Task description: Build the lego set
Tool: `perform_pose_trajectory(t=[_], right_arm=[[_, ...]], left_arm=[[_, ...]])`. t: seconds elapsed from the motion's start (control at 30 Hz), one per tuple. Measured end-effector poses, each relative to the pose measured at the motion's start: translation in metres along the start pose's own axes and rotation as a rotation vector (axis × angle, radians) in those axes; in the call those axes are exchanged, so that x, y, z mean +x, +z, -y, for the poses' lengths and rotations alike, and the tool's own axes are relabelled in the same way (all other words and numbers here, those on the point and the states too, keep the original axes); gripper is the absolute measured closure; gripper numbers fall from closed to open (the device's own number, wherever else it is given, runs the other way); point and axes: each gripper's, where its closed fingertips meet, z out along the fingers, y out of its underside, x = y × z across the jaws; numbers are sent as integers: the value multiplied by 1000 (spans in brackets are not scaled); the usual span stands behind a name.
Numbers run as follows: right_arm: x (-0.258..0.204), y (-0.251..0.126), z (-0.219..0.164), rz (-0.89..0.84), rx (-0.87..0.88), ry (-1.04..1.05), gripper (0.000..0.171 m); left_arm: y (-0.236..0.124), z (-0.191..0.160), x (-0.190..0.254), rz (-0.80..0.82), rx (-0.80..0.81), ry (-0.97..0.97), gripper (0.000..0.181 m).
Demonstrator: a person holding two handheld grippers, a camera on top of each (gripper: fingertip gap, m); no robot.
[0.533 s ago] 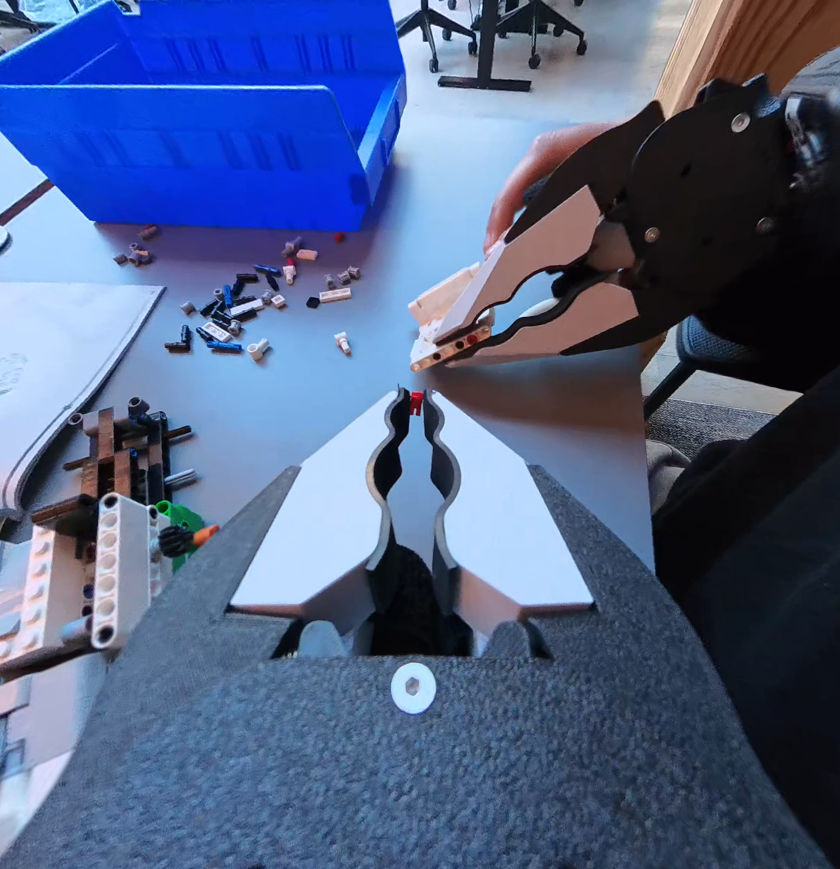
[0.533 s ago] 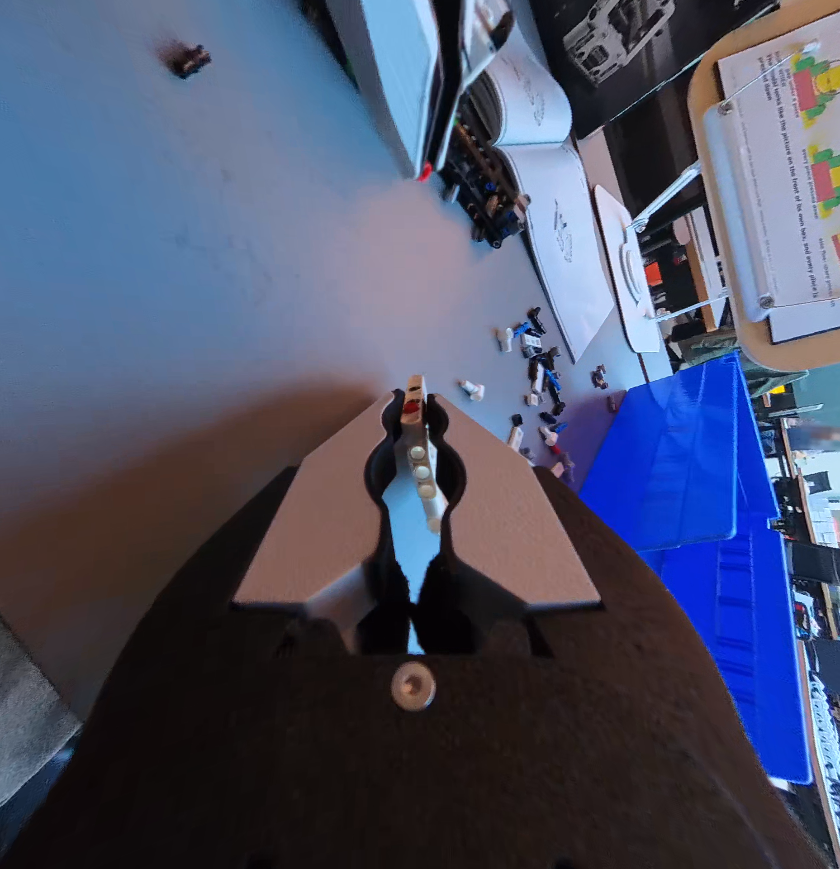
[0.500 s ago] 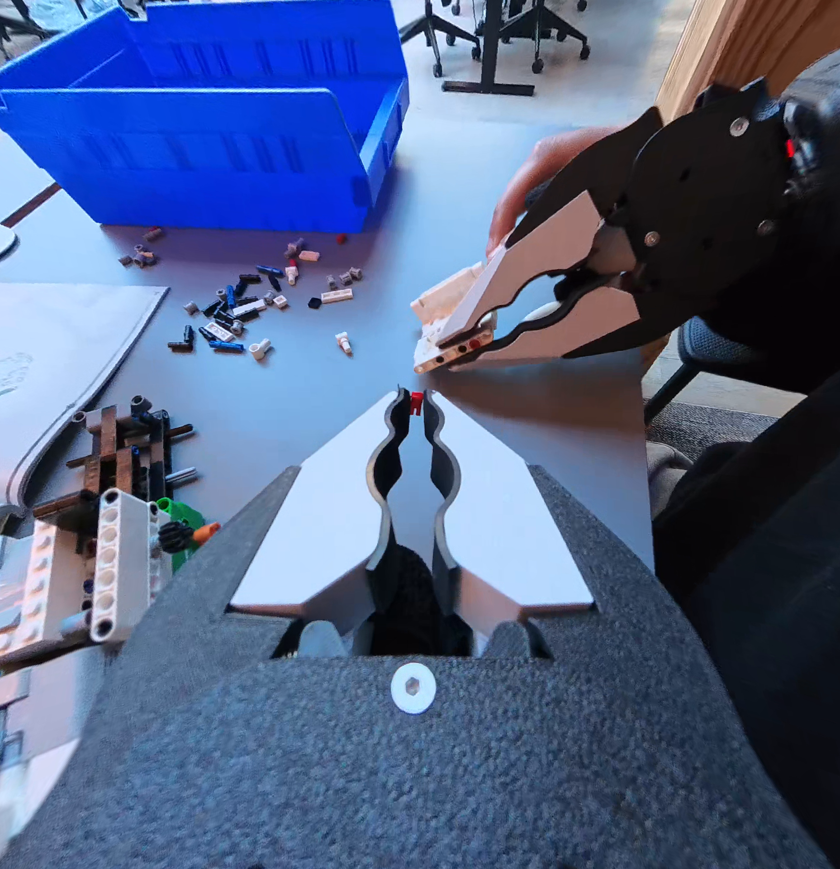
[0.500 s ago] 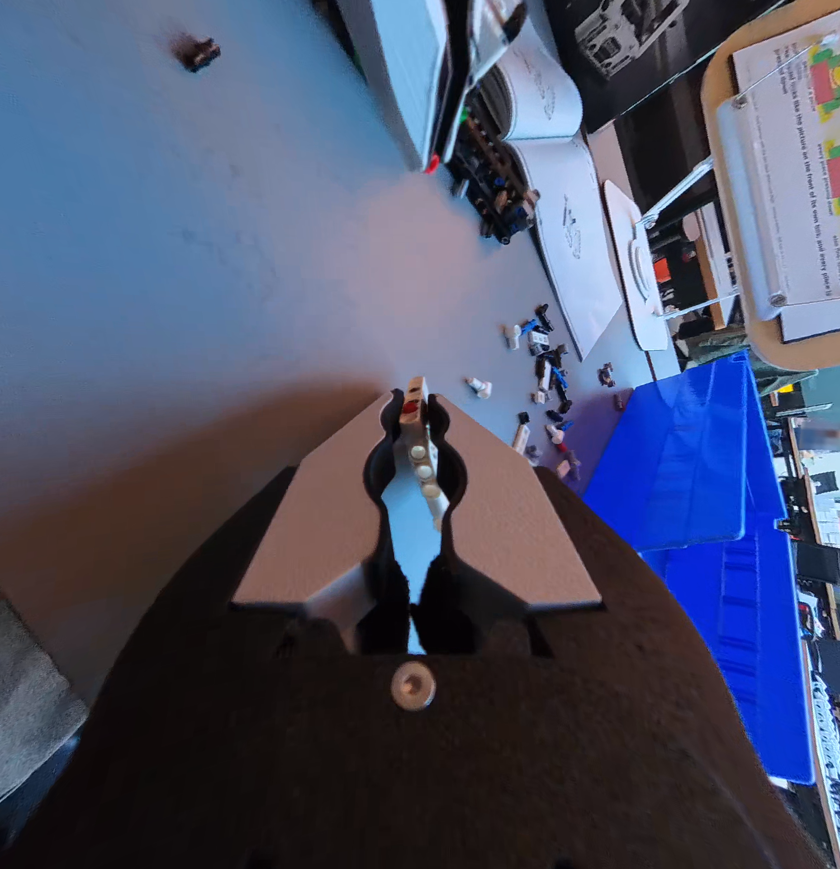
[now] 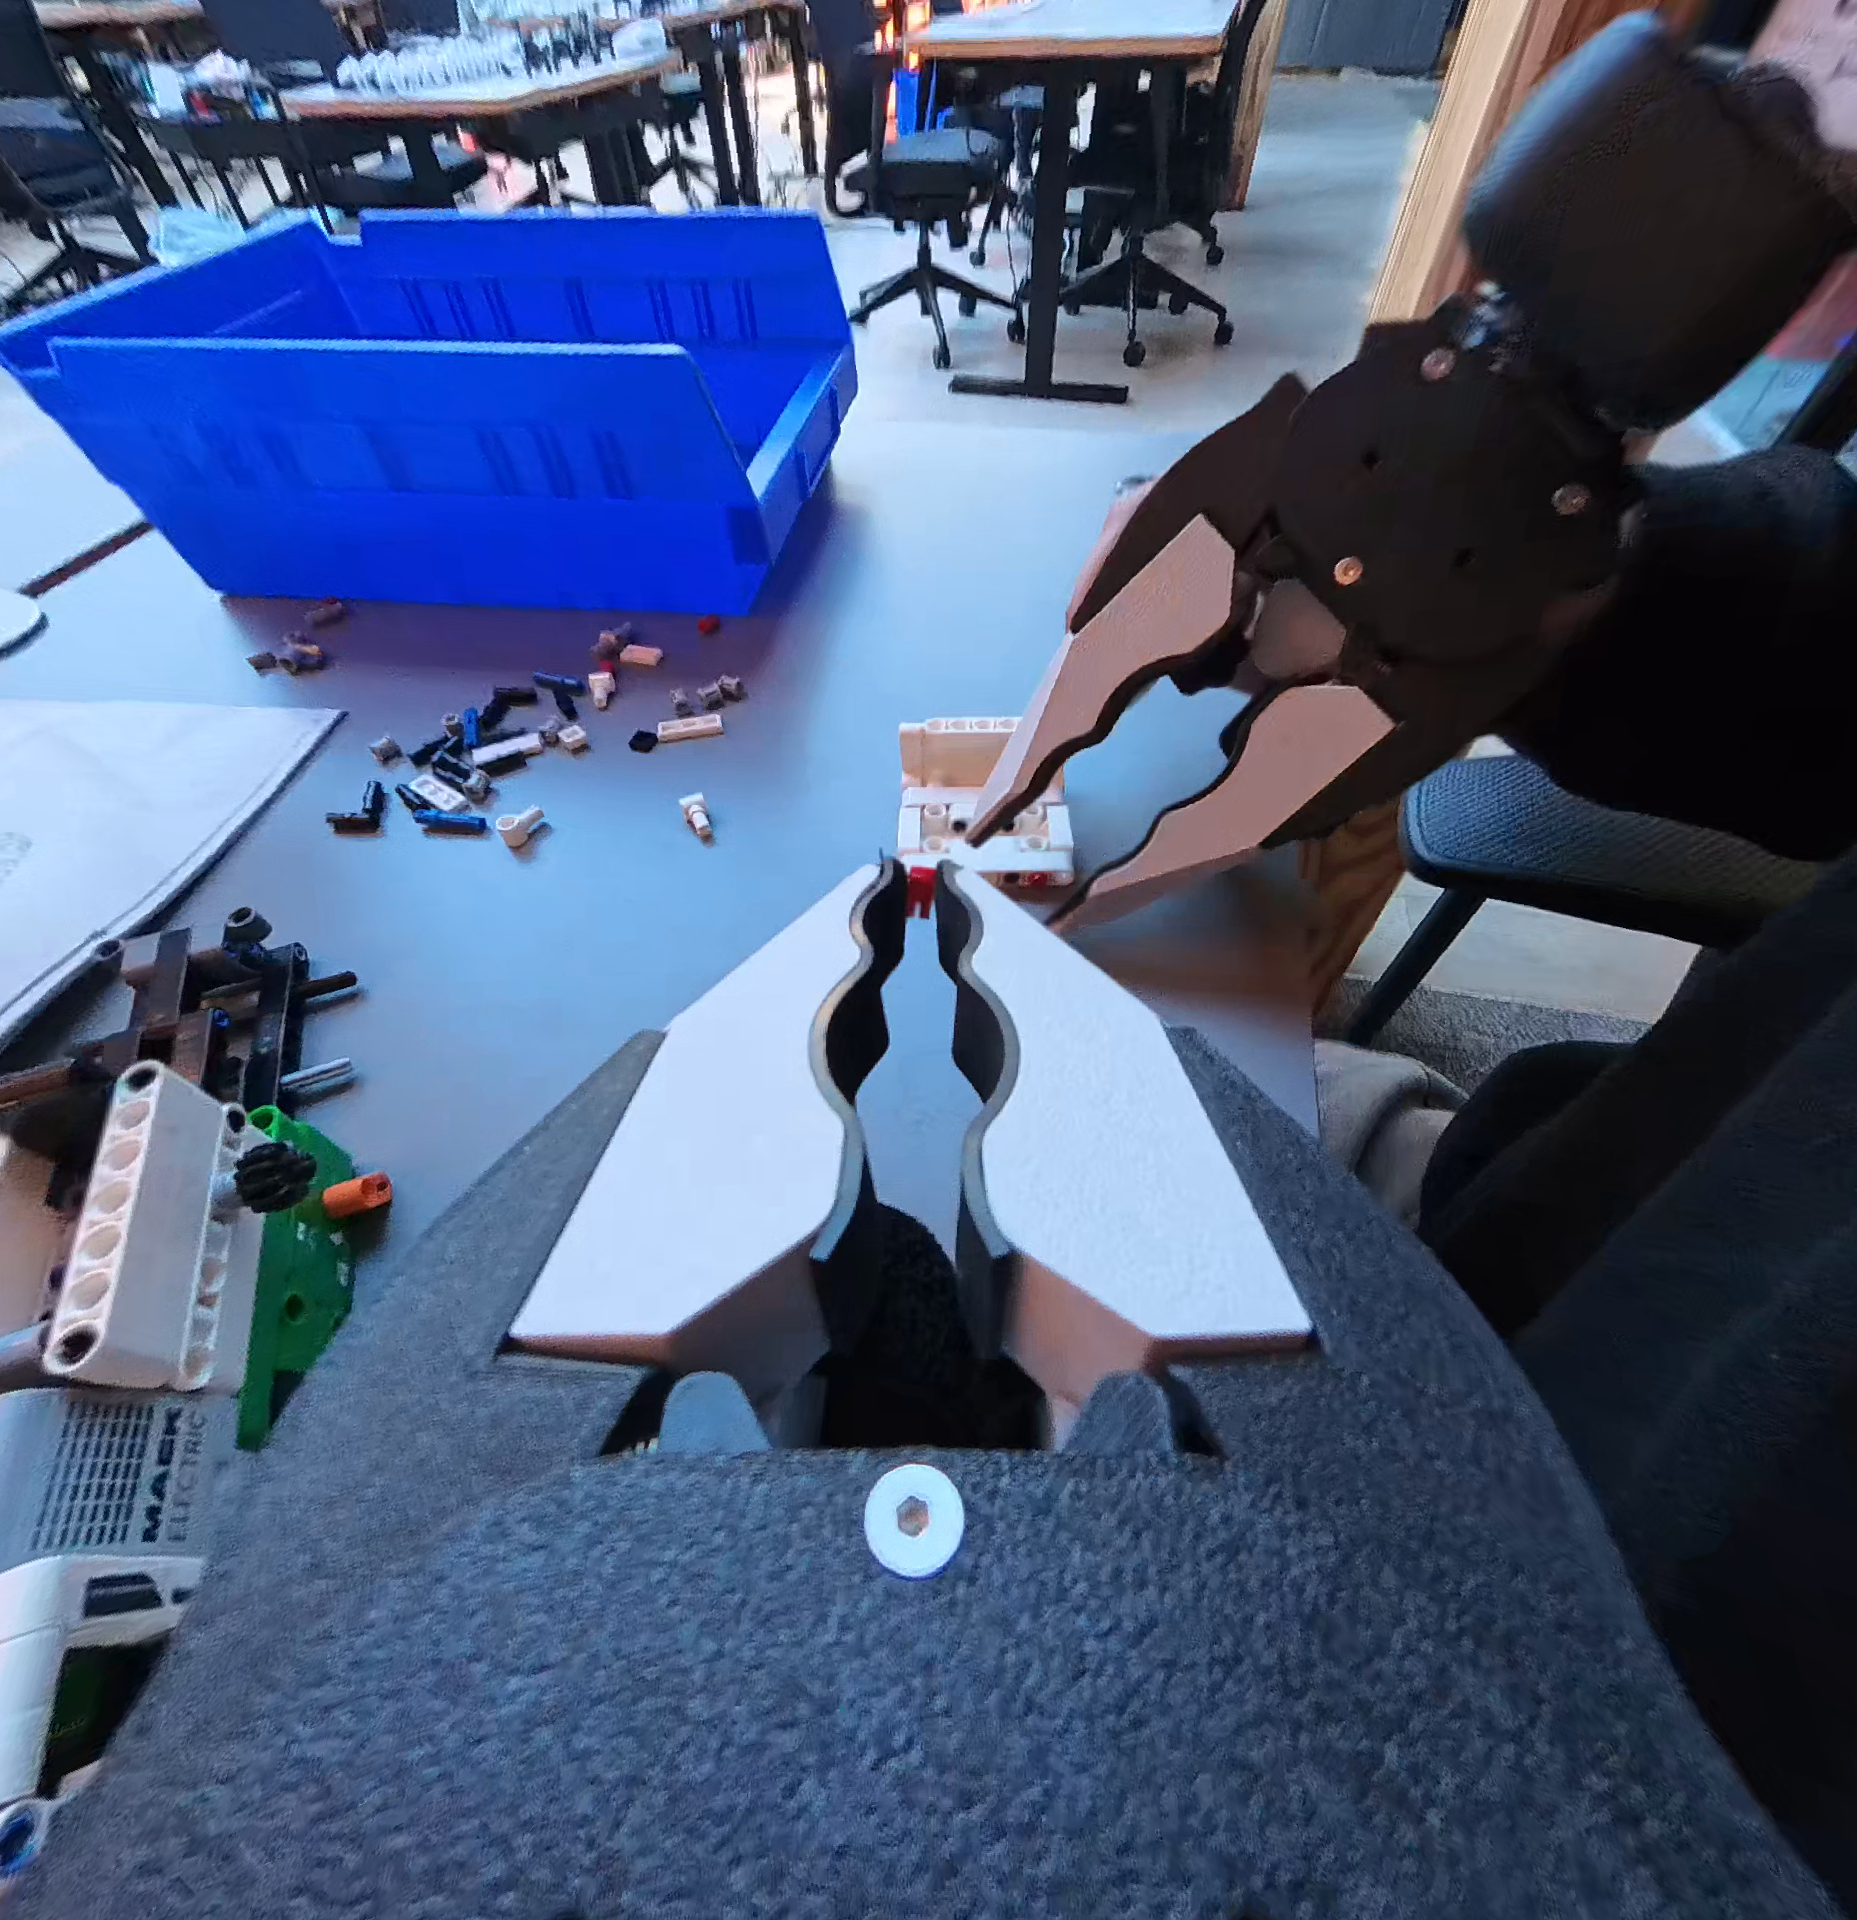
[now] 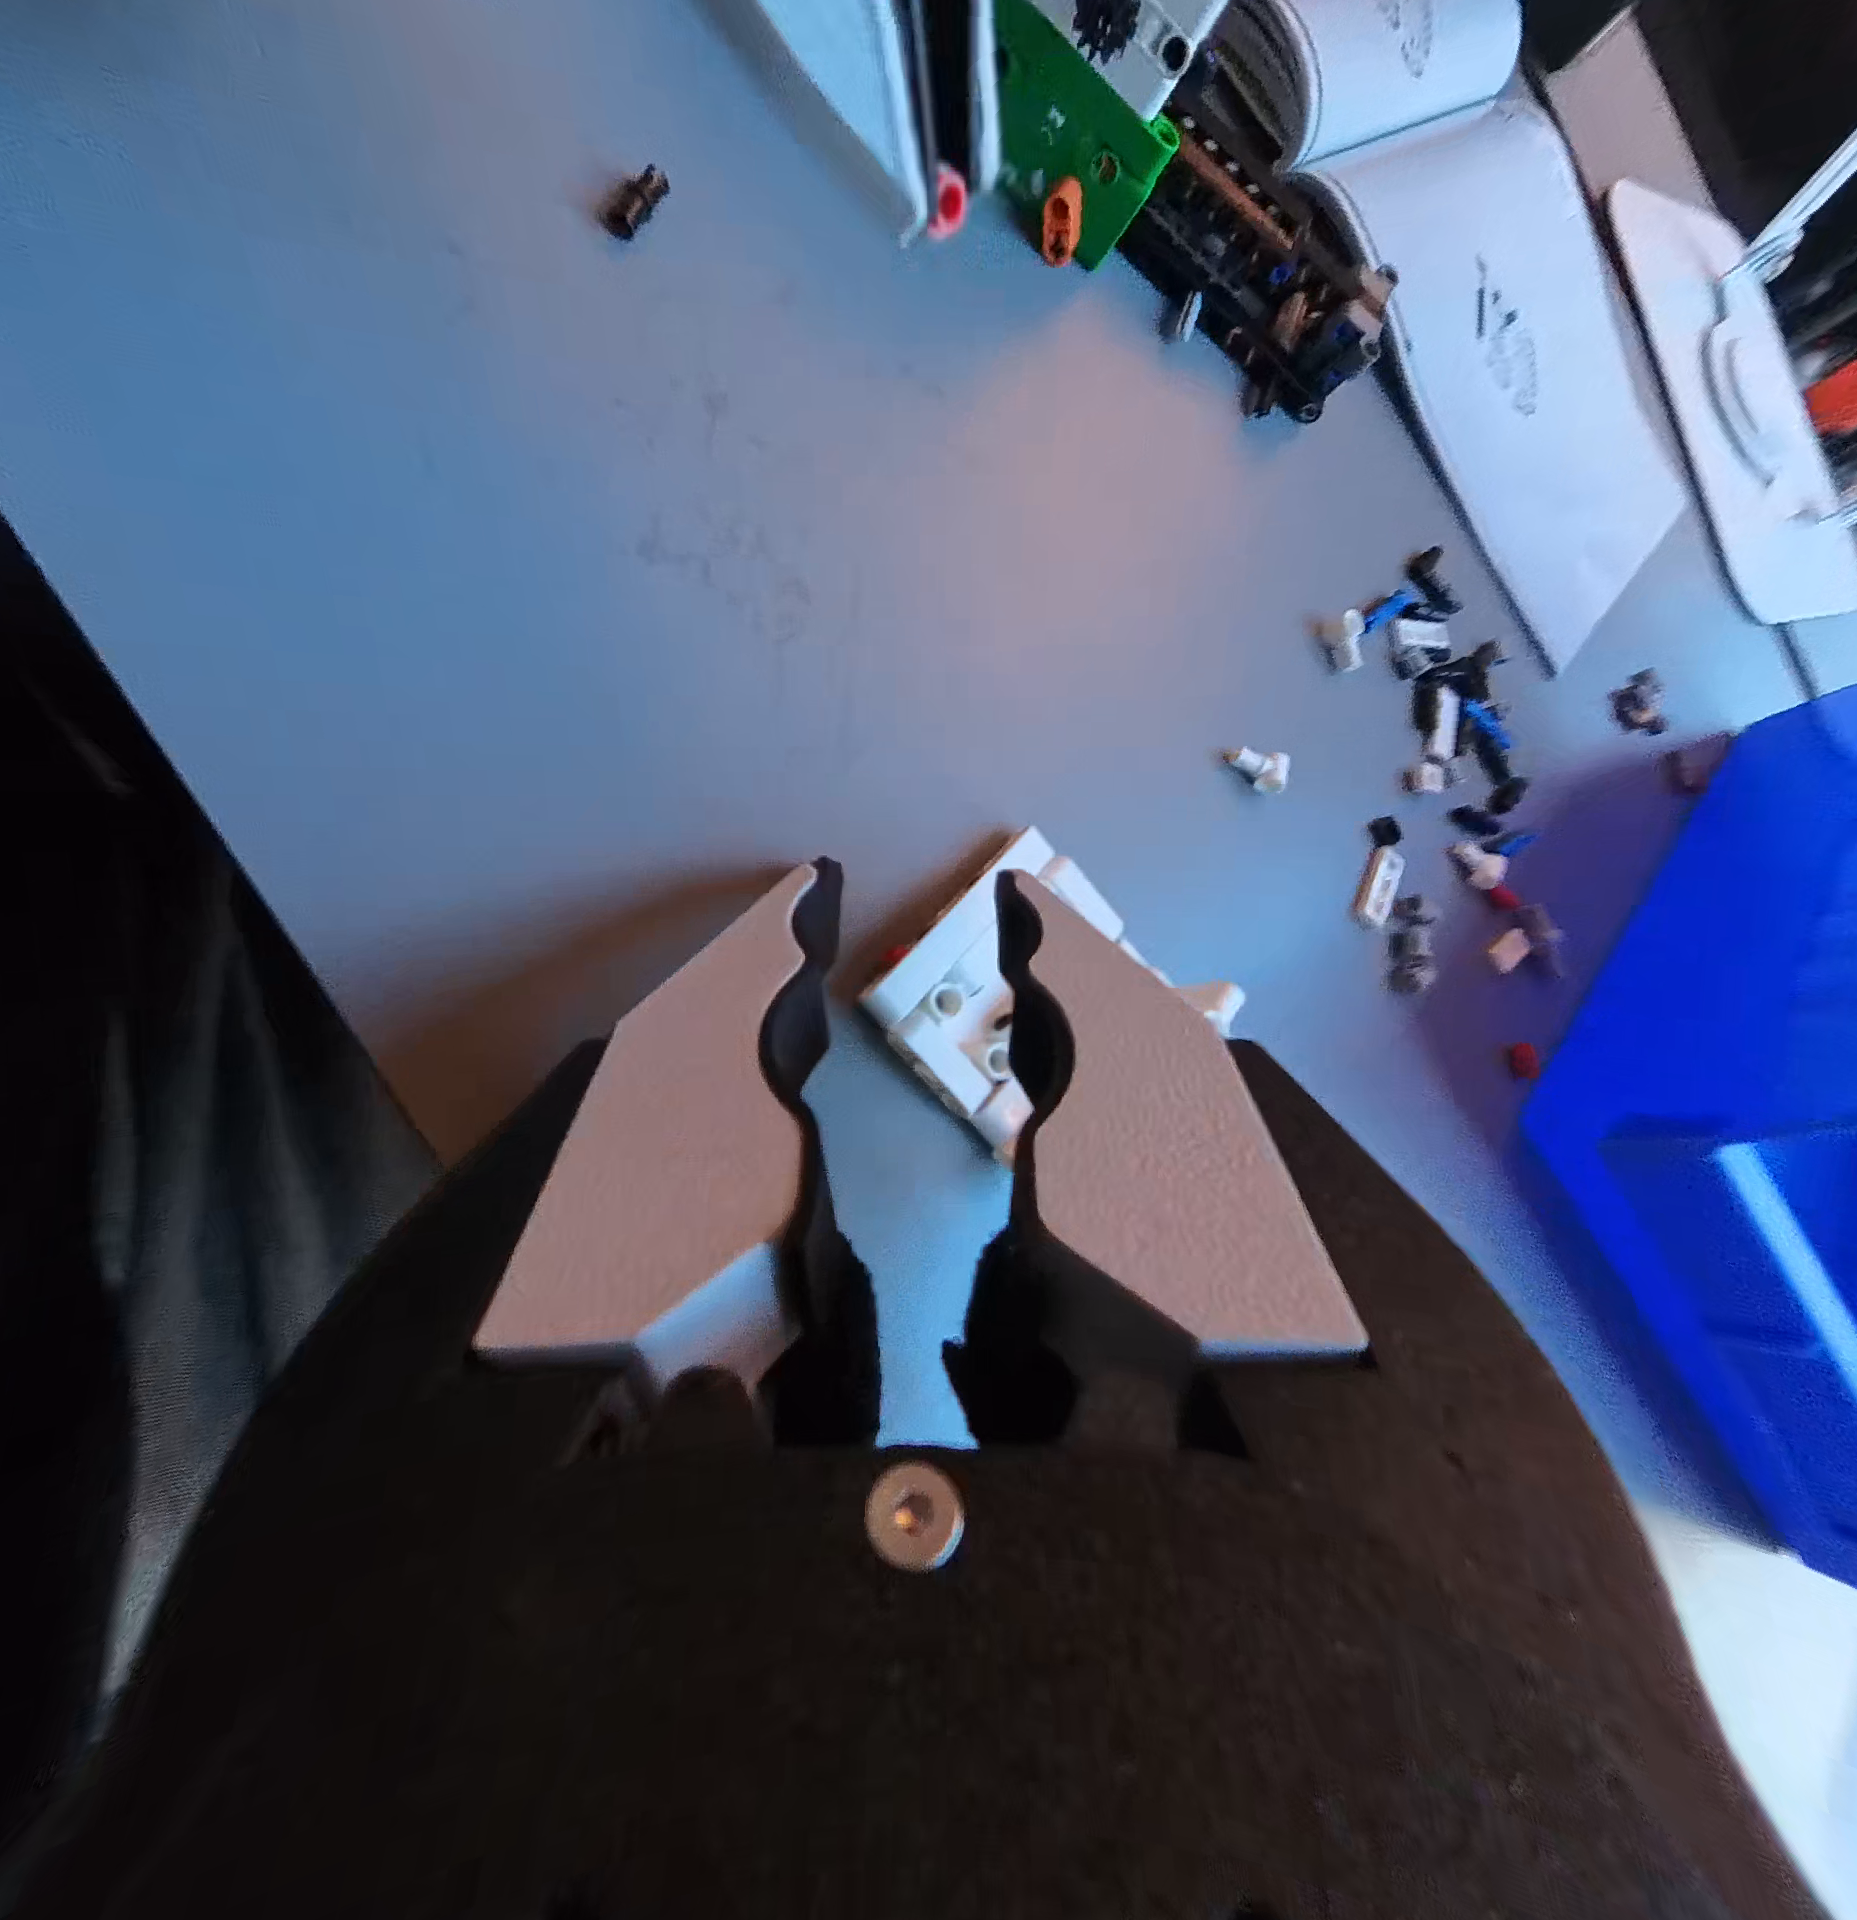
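My left gripper is shut on a small red piece at its tips, held low over the grey table. A white lego assembly lies on the table just beyond it. My right gripper comes in from the right, open, its upper fingertip touching or just over the assembly. In the right wrist view the right gripper is open and empty, and the white assembly lies on the table between and under its fingers.
A blue bin stands at the back left, with several small loose pieces in front of it. A partly built model with a green plate sits at the left by a white booklet. The table edge and a chair are at the right. The tips of one gripper are about 9 cm away from the tips of the other.
My right gripper has opened and let go of the white assembly, which now lies on the table. The left gripper still holds the red piece and has come close to the assembly.
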Motion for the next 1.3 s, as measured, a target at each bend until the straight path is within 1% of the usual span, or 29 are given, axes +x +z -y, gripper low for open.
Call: perform_pose_trajectory(t=[0.03, 0.1, 0.17, 0.2, 0.23, 0.3, 0.33, 0.37, 0.5, 0.57, 0.63, 0.8, 0.9, 0.97, 1.1, 1.3], right_arm=[[-2, -1, 0, 21, 8, 32, 139], [-9, -6, 14, 98, 88, 137, 139], [-18, -15, 45, 235, 243, 328, 140], [-20, -23, 64, 335, 347, 460, 138], [-23, -34, 84, 474, 459, 600, 136], [-19, -66, 119, 798, 713, 855, 133], [-13, -79, 129, 907, 815, 944, 131], [-10, -87, 136, 990, 879, 1003, 131], [-11, -105, 154, 1288, 988, 1133, 134], [-13, -106, 158, 1363, 1000, 1168, 141], [-16, -107, 161, 1434, 996, 1185, 144], [-24, -109, 168, 1555, 998, 1199, 152], [-24, -108, 169, 1562, 1003, 1196, 159], [-23, -106, 168, 1548, 995, 1203, 161], [-23, -96, 163, 1447, 938, 1196, 161], [-22, -73, 148, 1168, 770, 1120, 163]], left_arm=[[-2, 3, 1, -2, 25, 5, 177], [-7, 14, 4, -17, 96, 15, 177], [-15, 30, 12, -53, 210, 33, 178], [-21, 40, 16, -73, 274, 38, 178], [-27, 49, 21, -101, 338, 37, 178], [-42, 66, 30, -167, 457, 23, 178], [-49, 73, 34, -199, 506, 20, 178], [-55, 78, 37, -227, 545, 19, 178], [-70, 87, 45, -278, 634, 31, 178], [-73, 88, 48, -291, 648, 44, 178], [-74, 86, 50, -295, 646, 61, 178], [-71, 83, 55, -299, 631, 96, 178], [-69, 81, 55, -289, 617, 120, 177], [-67, 79, 54, -272, 598, 135, 178], [-63, 70, 49, -208, 520, 215, 178], [-53, 48, 36, -14, 282, 455, 178]])
